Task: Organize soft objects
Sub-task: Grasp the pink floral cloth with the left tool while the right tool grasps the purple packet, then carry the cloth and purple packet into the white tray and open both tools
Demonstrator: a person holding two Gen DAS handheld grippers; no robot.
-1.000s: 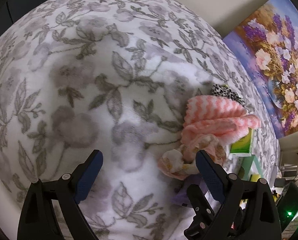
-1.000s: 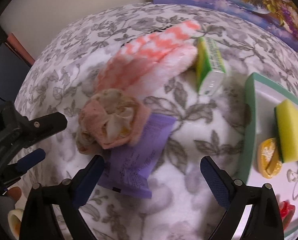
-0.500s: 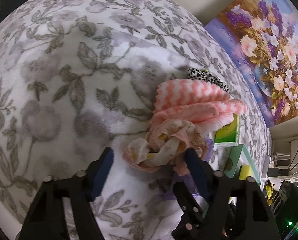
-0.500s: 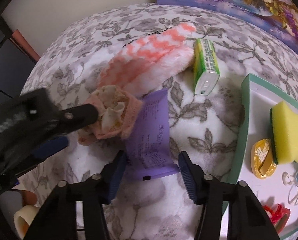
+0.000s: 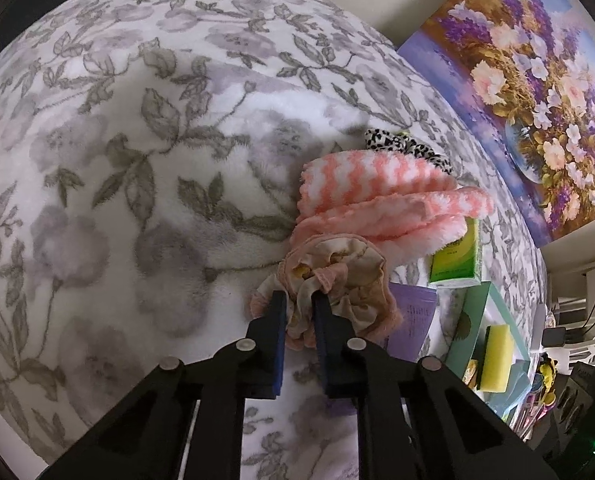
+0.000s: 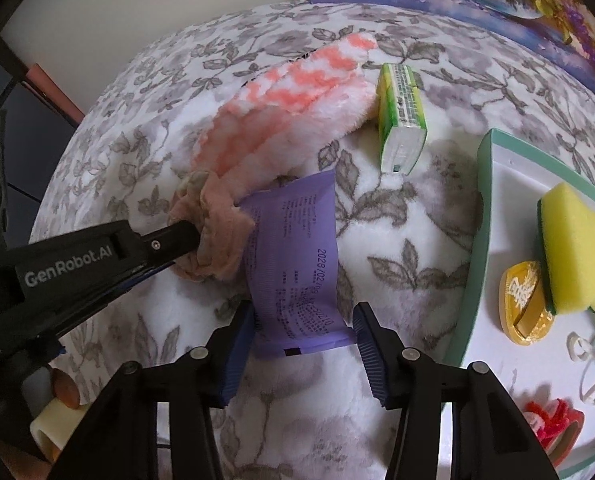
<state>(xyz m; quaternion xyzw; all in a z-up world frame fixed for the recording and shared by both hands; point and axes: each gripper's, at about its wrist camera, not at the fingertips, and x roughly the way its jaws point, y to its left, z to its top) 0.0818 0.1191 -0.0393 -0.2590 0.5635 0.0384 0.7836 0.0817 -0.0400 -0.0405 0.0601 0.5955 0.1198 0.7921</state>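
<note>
Presently, the left hand-held gripper is seen closing, its pads pinched on a fold of the pink scrunchie, which lies on the floral desk at six o'clock of the striped towel. The scrunchie is judged light, limp and compressible; a bunched fold suffices. The right hand-held gripper, still narrowing, straddles the purple packet, judged slippery and best taken across its sealed end.

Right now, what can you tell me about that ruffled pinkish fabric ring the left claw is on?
The scrunchie is a gathered ring of soft pink and cream cloth, crumpled. It lies on the floral blanket, against the folded pink-and-white towel and overlapping the purple packet. The left claw is closing, pinching one fold of it.
</note>
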